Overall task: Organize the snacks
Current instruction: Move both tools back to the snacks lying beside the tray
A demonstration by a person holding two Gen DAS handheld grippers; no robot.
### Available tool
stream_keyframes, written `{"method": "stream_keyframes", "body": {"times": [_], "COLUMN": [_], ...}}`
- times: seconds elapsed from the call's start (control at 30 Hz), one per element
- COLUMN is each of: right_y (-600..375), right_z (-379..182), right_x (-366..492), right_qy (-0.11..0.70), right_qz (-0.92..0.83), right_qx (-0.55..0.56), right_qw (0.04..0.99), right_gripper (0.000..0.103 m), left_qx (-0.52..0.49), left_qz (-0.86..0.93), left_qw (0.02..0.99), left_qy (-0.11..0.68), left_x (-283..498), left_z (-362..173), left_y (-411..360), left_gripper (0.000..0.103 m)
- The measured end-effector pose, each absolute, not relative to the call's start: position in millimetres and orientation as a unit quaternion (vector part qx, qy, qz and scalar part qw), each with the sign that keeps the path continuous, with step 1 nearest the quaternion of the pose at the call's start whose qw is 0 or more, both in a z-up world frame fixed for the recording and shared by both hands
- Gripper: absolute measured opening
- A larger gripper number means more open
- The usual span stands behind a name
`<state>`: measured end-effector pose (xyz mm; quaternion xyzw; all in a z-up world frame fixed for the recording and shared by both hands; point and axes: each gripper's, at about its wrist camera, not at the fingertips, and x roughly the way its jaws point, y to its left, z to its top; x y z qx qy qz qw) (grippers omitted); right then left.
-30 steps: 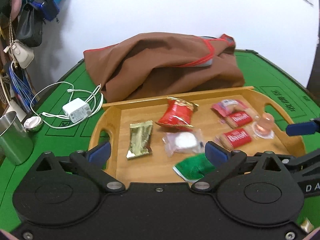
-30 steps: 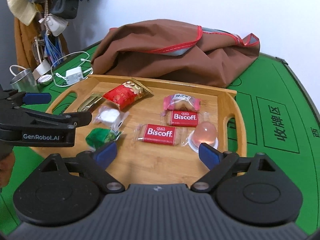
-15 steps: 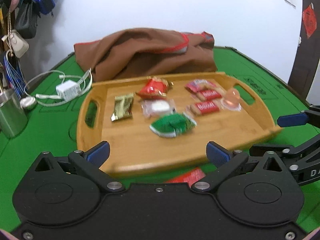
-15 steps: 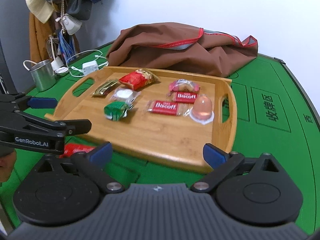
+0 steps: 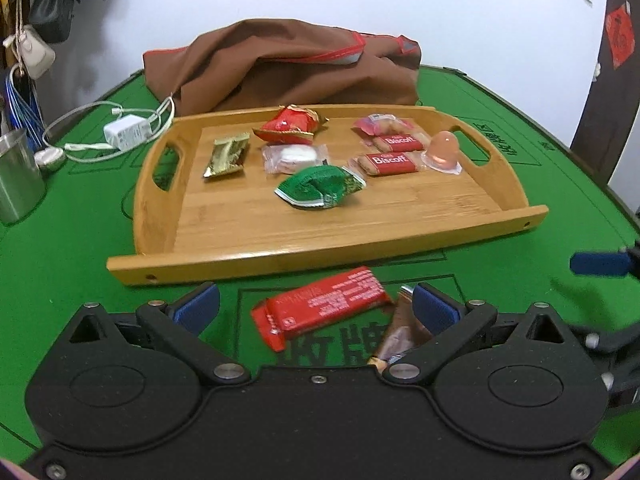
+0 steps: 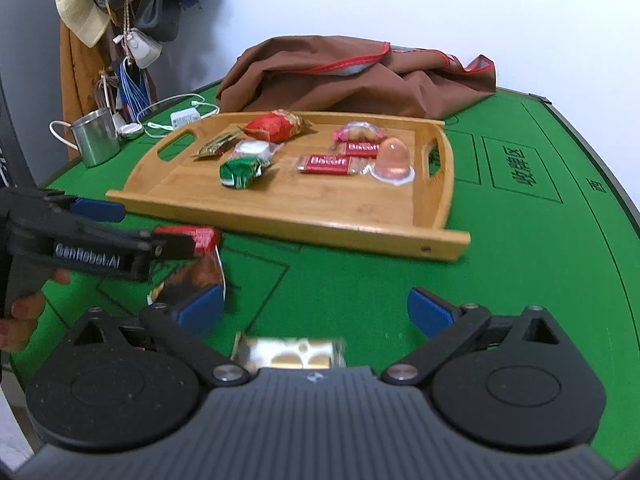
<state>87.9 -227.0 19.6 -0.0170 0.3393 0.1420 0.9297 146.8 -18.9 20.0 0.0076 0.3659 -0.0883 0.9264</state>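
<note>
Where print reads: Biscoff packets (image 5: 394,163) (two) | left gripper (image 6: 132,226): GenRobot.AI

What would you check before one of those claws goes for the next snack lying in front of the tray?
1. Left claw open, nothing held: ok.
2. Right claw open, nothing held: ok.
3. Red bar lies flat on the green table between the left claw's fingers: ok.
4. Brown packet clear of the red bar: not ok, it lies close beside it.
5. Free space on the wooden tray: ok, front half bare.
6. Gold packet fully visible: not ok, half hidden.
</note>
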Motion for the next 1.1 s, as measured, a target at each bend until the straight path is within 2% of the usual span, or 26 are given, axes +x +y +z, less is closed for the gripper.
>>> {"method": "stream_keyframes", "body": {"times": [0.97, 1.07, 1.1], "right_y": [-214.9, -214.3, -214.1], "right_z": [-4.8, -5.0, -5.2], "right_x": [69.0, 69.6, 69.5], "right_qy": [0.354, 0.355, 0.355], "right_qz": [0.126, 0.125, 0.124], "right_qx": [-0.045, -0.046, -0.046], "right_qw": [0.925, 0.925, 0.925], "right_gripper": [0.103, 0.103, 0.103], "left_qx": [-0.061, -0.063, -0.065], "left_qz": [-0.055, -0.056, -0.060], "left_qw": [0.914, 0.914, 0.914], "left_qy": [0.398, 0.396, 0.395], "left_x": [165.4, 164.5, 164.1], "left_z": [2.7, 4.0, 5.0], "left_y": [-29.0, -28.8, -28.2], "left_gripper": [0.102, 0.097, 0.091]}}
